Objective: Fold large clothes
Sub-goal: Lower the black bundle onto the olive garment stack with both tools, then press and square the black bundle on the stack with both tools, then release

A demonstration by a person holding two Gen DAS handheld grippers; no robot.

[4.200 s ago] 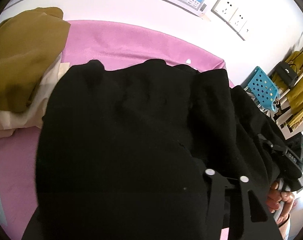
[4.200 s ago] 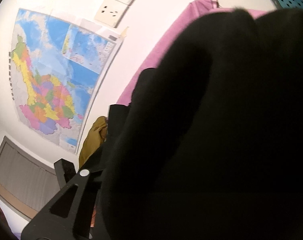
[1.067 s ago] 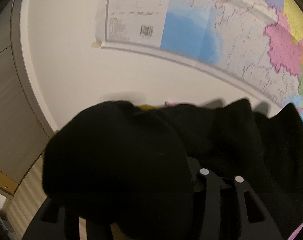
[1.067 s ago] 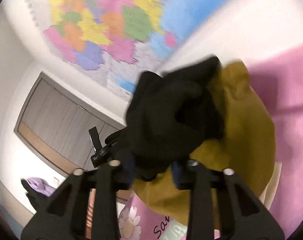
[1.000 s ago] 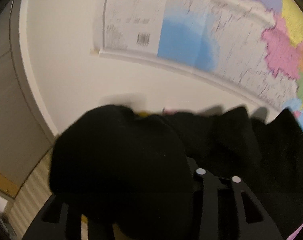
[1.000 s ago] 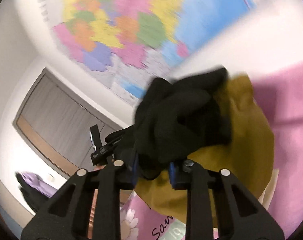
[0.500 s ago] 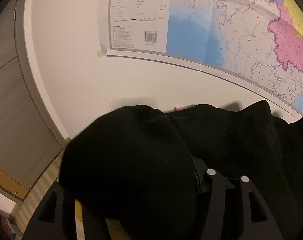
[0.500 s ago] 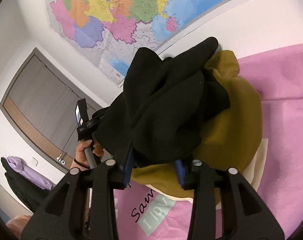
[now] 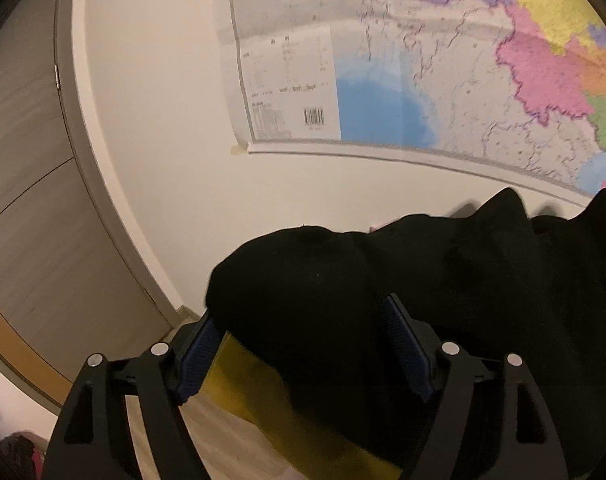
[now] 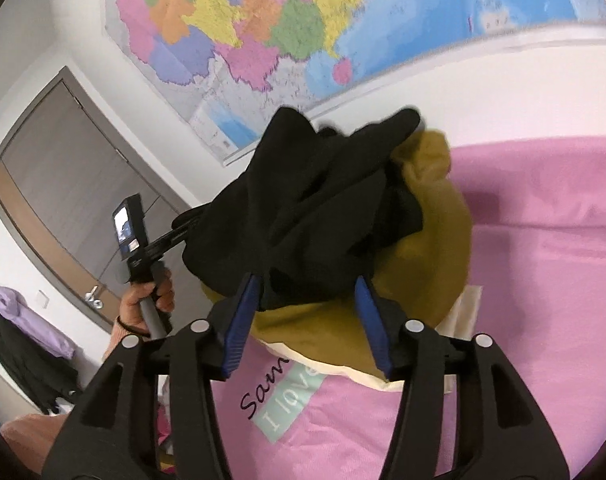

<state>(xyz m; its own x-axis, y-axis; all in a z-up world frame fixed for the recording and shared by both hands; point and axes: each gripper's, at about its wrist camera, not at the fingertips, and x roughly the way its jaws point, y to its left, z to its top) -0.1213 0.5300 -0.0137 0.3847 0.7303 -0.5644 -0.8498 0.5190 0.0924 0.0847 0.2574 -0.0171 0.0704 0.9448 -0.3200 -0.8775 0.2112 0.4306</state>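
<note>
A folded black garment (image 10: pixel 323 208) lies on top of a mustard-yellow garment (image 10: pixel 423 264), which rests on a cream one (image 10: pixel 463 312) on the pink bed (image 10: pixel 543 320). My right gripper (image 10: pixel 307 316) is open, its blue pads (image 10: pixel 239 320) on either side of the black garment's near edge. My left gripper (image 9: pixel 303 344) is open too, with the black garment (image 9: pixel 423 300) bulging between its pads (image 9: pixel 197 356). The left gripper also shows in the right wrist view, held in a hand (image 10: pixel 147 292) at the garment's left end.
A large coloured wall map (image 10: pixel 303 20) hangs behind the pile. A grey-brown door (image 10: pixel 55 184) stands at the left, also in the left wrist view (image 9: pixel 35 220). Purple and black clothes (image 10: pixel 31 328) hang at the far left. The pink sheet extends right of the pile.
Both grippers have opened: their jaws stand wide apart now, where they were closed on the black garment half a second ago. The garment has settled onto the yellow pile.
</note>
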